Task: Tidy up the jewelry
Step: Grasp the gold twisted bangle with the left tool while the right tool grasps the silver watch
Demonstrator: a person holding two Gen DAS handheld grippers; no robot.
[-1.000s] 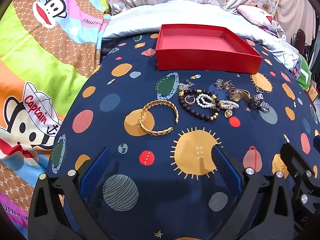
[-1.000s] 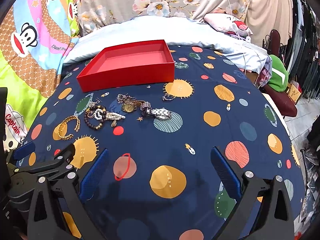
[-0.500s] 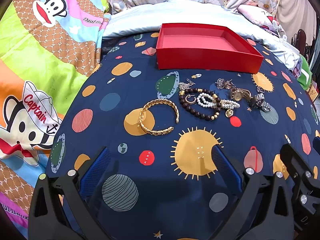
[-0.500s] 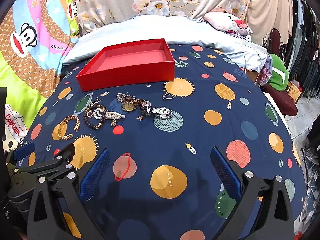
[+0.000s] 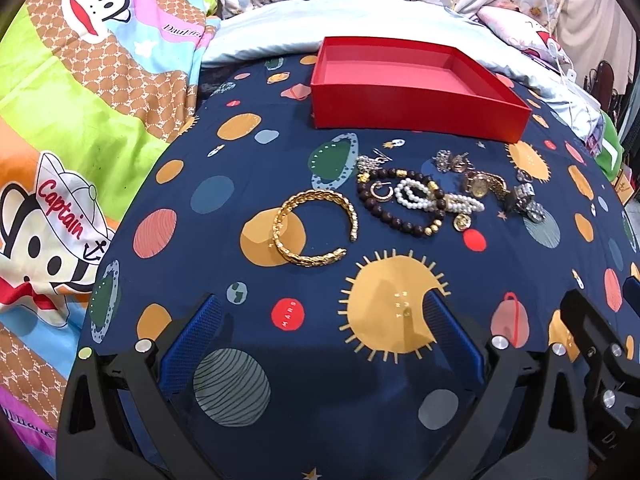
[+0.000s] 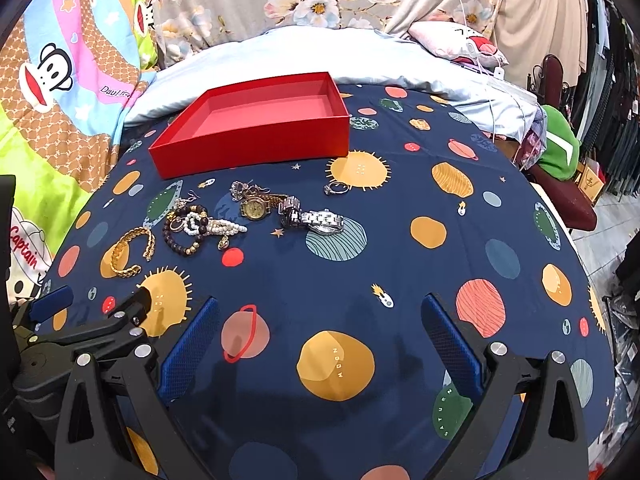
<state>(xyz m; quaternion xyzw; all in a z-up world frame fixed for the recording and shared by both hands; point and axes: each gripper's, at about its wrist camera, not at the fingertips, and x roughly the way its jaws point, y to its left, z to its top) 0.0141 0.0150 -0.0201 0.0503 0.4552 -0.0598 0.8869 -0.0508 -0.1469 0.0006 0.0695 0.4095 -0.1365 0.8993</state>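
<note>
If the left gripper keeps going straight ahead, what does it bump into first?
Probably the gold bangle, lying just ahead of the open left gripper. Only bedsheet lies before it, though depth is hard to judge.

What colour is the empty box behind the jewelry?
Red, inside and out; the box shows best in the left wrist view.

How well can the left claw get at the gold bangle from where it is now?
Probably yes. The left claw is open and empty, and the gold bangle lies flat just ahead of it on the bedspread. Nothing stands between them; the dark bead bracelet lies apart, to the right.
</note>
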